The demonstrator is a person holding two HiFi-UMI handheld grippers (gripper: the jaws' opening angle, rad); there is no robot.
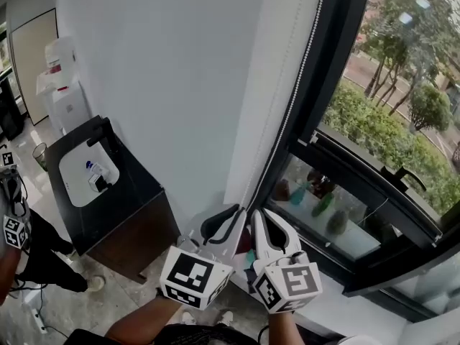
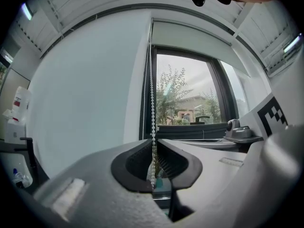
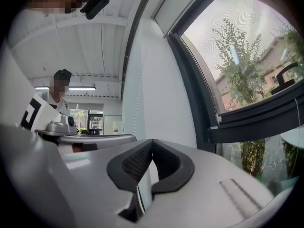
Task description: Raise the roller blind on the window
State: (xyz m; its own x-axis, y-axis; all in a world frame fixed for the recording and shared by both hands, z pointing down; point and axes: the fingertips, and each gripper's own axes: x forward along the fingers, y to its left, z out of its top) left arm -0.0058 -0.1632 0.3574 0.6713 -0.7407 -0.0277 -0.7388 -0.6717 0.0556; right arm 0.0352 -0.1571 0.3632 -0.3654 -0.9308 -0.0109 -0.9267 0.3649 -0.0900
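The white bead chain (image 1: 295,99) runs down the dark window frame (image 1: 338,63) to both grippers at the bottom middle of the head view. The left gripper (image 1: 233,218) points up along it. In the left gripper view the chain (image 2: 152,94) drops through a narrow slit between the slightly parted jaws of the left gripper (image 2: 153,141) and hangs loose there. The right gripper (image 1: 260,221) sits just beside it. In its own view the right gripper (image 3: 152,141) has its jaws together, with a beaded strand (image 3: 138,199) pinched low between them. The roller blind (image 2: 190,34) covers only the top of the window.
A black cabinet (image 1: 136,214) holding a white tray (image 1: 83,175) stands at the left, with white boxes (image 1: 61,85) behind it. A person (image 1: 39,254) stands at the far left edge. A window handle (image 1: 404,176) juts from the sill, and another person (image 3: 59,87) is indoors.
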